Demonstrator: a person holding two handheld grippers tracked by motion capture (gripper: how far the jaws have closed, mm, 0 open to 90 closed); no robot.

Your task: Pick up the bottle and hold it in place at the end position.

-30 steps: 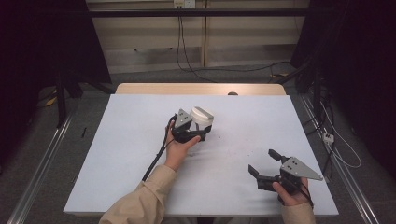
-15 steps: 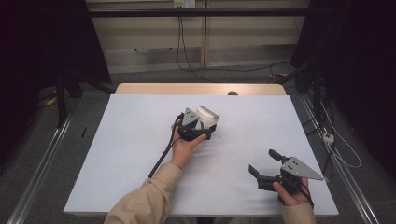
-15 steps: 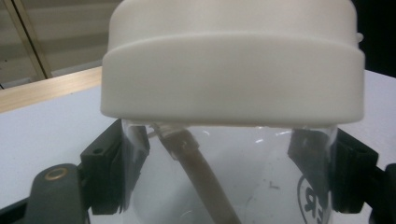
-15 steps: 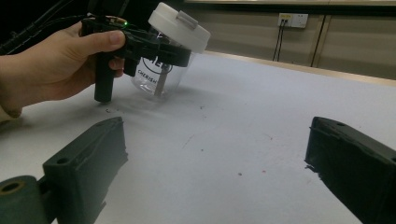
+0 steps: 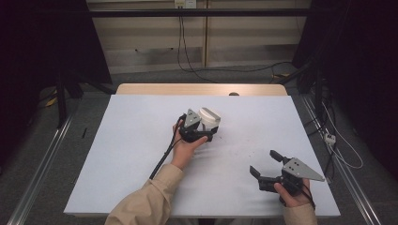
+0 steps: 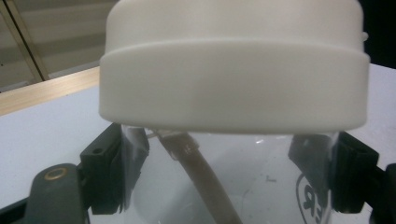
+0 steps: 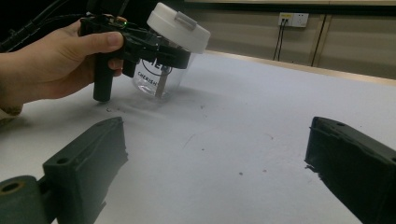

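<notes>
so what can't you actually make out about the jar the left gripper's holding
- Printed text on the clear jar: right gripper view, partly covered by the left gripper; a few letters can be read.
- Jar base: left gripper view, cut off by the bottom edge.
- Top of the white lid: left gripper view, cut off by the upper edge.
- Brown strip inside the jar: blurred, cannot be identified.
- Jar details in high view: too small.

1. White table (image 5: 141, 154) fills the centre, its wooden far edge (image 5: 155, 89) at 12 o'clock.
2. Cables (image 5: 180, 51) hang down the back wall at 12.
3. Power strip (image 5: 330, 138) lies on the floor at 3 o'clock.
</notes>
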